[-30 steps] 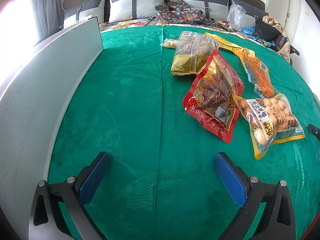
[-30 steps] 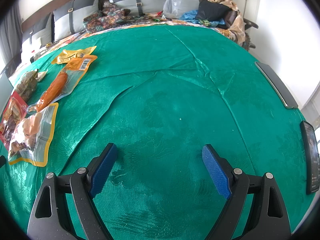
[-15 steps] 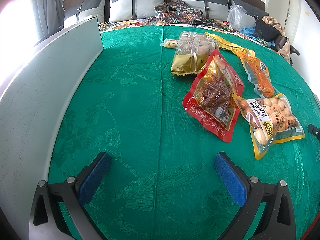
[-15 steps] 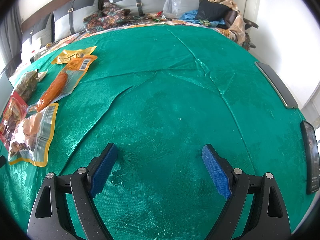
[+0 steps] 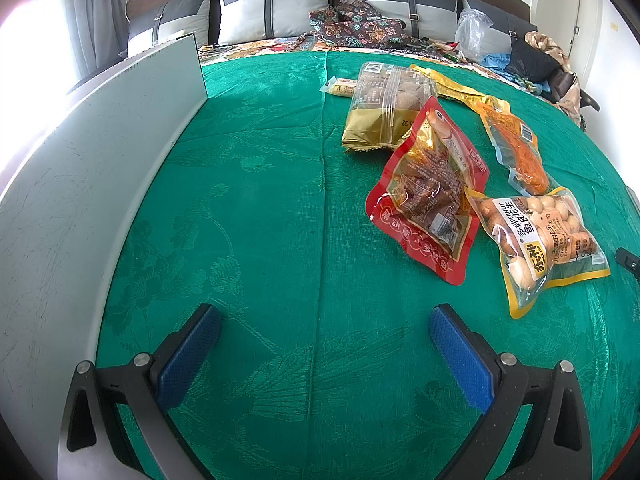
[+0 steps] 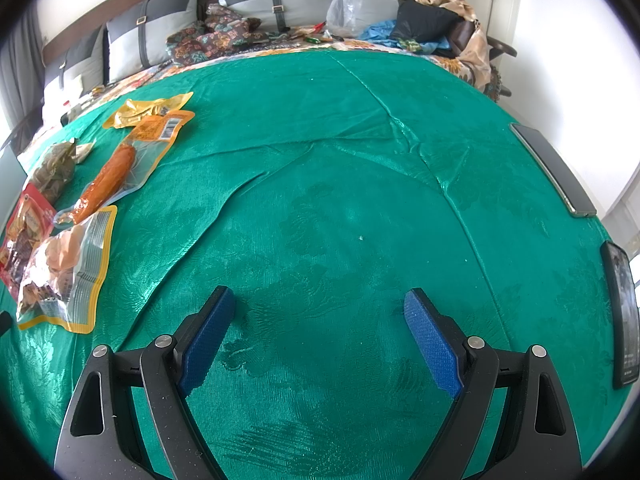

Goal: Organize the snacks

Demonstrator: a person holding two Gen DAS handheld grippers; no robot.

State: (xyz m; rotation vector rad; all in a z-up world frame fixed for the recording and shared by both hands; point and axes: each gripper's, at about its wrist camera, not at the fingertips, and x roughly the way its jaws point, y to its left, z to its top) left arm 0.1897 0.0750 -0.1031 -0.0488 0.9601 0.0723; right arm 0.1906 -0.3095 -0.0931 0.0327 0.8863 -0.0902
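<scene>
Several snack packets lie on a green cloth (image 5: pixel 256 208). In the left wrist view a red packet (image 5: pixel 430 196) sits right of centre, a yellow-edged peanut packet (image 5: pixel 540 244) beside it, a gold packet (image 5: pixel 384 108) behind, and an orange sausage packet (image 5: pixel 516 148) further right. My left gripper (image 5: pixel 324 316) hovers open over bare cloth, nearer than the packets. In the right wrist view the same peanut packet (image 6: pixel 68 272), sausage packet (image 6: pixel 120 168) and red packet (image 6: pixel 24 228) lie at the far left. My right gripper (image 6: pixel 320 300) stands open over bare cloth, nothing between its fingers.
A pale upright board (image 5: pixel 80 184) runs along the cloth's left side. Two dark phones (image 6: pixel 552 168) (image 6: pixel 622 312) lie at the cloth's right edge. Cushions (image 5: pixel 272 12), a patterned cloth, a plastic bag (image 6: pixel 346 8) and clothes sit at the back.
</scene>
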